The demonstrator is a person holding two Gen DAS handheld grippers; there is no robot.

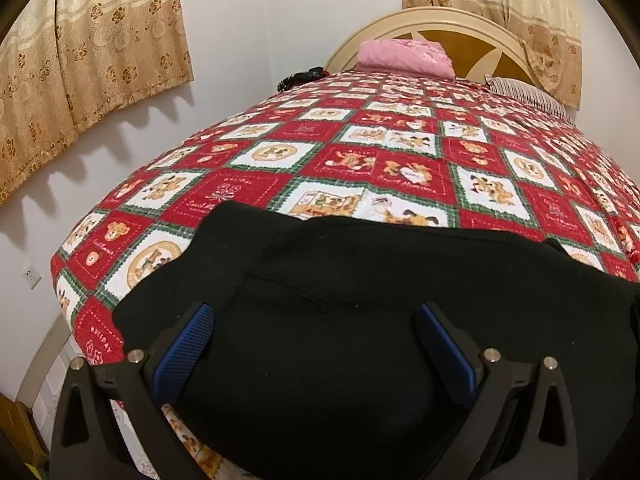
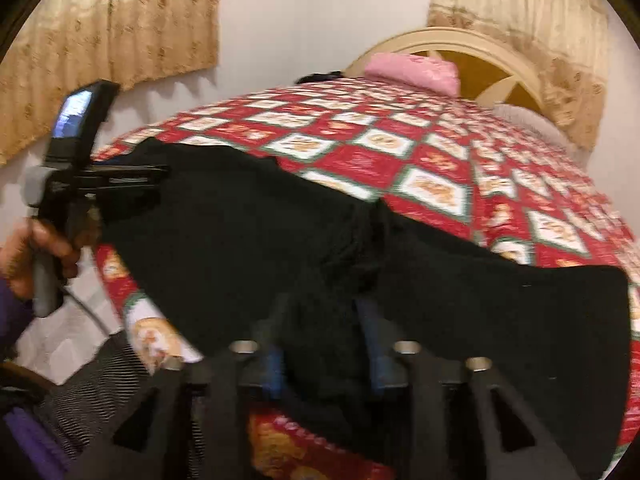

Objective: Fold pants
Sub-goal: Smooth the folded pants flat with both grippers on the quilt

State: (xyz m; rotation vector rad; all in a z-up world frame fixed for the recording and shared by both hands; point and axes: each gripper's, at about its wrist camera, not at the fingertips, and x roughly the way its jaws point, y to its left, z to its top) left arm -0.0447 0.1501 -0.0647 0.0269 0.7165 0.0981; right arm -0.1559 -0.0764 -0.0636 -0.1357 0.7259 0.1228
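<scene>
Black pants [image 1: 360, 320]: spread across the lower frame, on the near end of a red patchwork bedspread [image 1: 360, 152]. Left gripper [image 1: 316, 320]: jaws wide apart over the cloth, nothing clamped. Right gripper [image 2: 320, 320]: jaws parted, a bunched fold between them; grip unclear through blur. Pink pillow [image 1: 404, 54]: top centre, by the headboard [image 1: 440, 24].

Both wrist cams – close, facing headboard [image 1: 436, 20]
</scene>
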